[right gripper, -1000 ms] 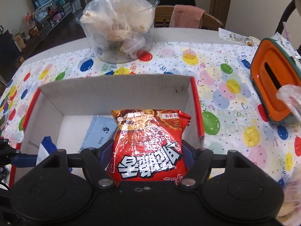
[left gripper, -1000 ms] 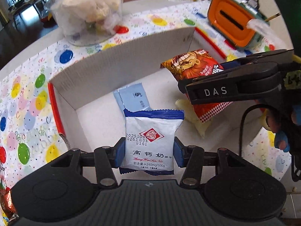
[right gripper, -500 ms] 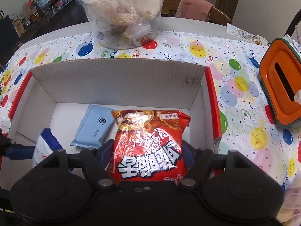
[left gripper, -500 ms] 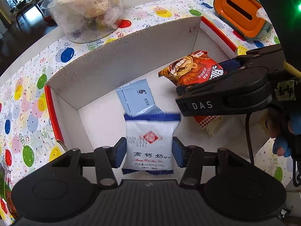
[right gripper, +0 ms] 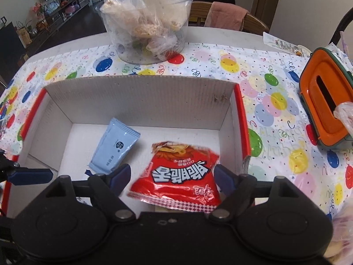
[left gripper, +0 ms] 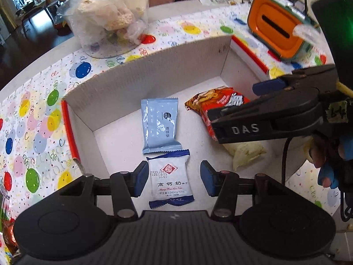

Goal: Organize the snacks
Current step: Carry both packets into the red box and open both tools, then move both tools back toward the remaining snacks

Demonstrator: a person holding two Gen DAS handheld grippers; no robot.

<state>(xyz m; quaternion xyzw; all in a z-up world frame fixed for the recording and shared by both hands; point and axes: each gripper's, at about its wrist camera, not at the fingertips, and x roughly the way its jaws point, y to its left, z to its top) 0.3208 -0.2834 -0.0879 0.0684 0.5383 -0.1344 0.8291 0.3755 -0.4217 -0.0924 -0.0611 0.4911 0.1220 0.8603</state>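
Both my tongs are over the cardboard box (right gripper: 141, 101), pointing down into it. My left gripper (left gripper: 174, 180) is released: the white packet (left gripper: 169, 178) with blue ends lies flat on the box floor at lower centre of the left view, with a clear gap to the right-hand pad; can't tell if the other pad touches it. My right gripper (right gripper: 172, 174) has just been opening. The red snack bag (right gripper: 178, 174) sits between the jaws at lower centre of the right view, on the box floor, pads clear on both sides. In the left view the bag's near end overlaps a pale yellow packet (left gripper: 247, 152). A light blue packet (left gripper: 160, 124) lies mid-frame, just above the white one, corners nearly touching. Outside the box, on the balloon tablecloth (right gripper: 275, 101): clear tub of bagged snacks (right gripper: 145, 22) top centre, orange container (right gripper: 326, 110) right edge
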